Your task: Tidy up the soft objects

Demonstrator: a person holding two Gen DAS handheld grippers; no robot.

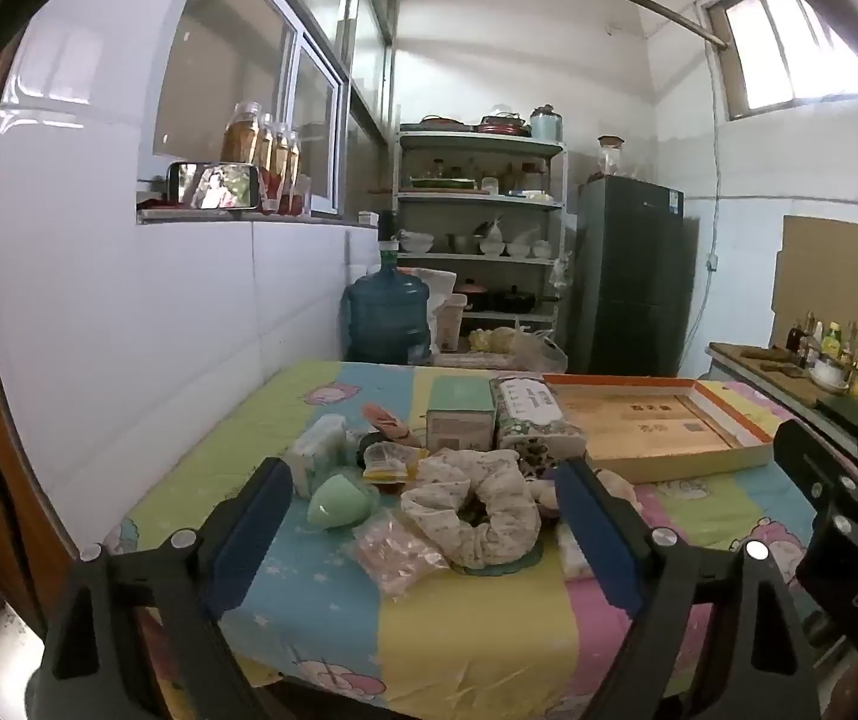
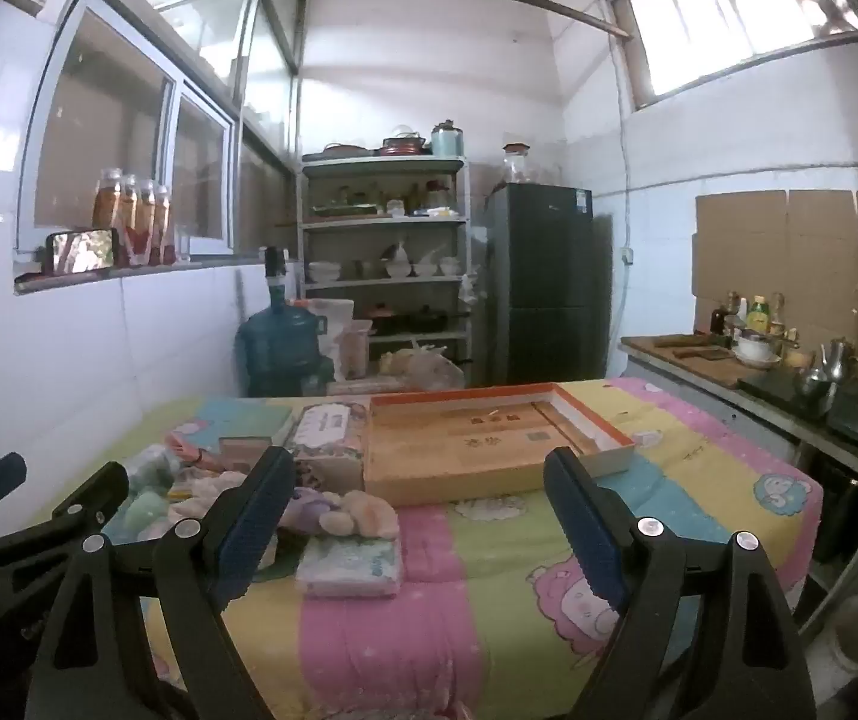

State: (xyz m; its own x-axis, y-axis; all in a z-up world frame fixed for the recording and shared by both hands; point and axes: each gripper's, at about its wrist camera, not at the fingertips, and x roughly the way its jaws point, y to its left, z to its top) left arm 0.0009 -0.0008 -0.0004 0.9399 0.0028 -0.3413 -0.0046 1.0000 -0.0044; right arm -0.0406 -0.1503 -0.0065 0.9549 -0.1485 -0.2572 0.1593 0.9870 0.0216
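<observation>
Both grippers hang over the near edge of the table, jaws spread wide and nothing between them. The left gripper (image 1: 423, 498) frames the heap of soft things, and only its view gives a clear look: a floral fabric ring (image 1: 477, 510) lies in the middle, a mint green sponge (image 1: 333, 501) just left of it, and a clear bag of pink bits (image 1: 396, 552) at the near side, touching the ring. Behind them stand a small green box (image 1: 459, 414) and a floral tissue pack (image 1: 534, 417) side by side. The right gripper (image 2: 420, 501) looks further right and picks up what the left barely shows: a flat wet-wipe pack (image 2: 351, 564) lying alone on the pink stripe, with a pale plush toy (image 2: 348, 513) just behind it. Its view also shows the whole of the shallow orange-rimmed box (image 2: 489, 438), empty inside, sitting beyond the heap and to its right. The left gripper's black frame pokes in at the left edge there.

The surface is a striped cartoon-print cloth (image 2: 489, 630) in yellow, pink, blue and green. Around it, a white-tiled kitchen: a blue water jug (image 1: 387, 318) on the floor, an open shelf rack (image 1: 480, 198) loaded with bowls and pots, a dark fridge (image 2: 540, 282), jars and a phone on the window ledge, and a counter of bottles along the right wall
</observation>
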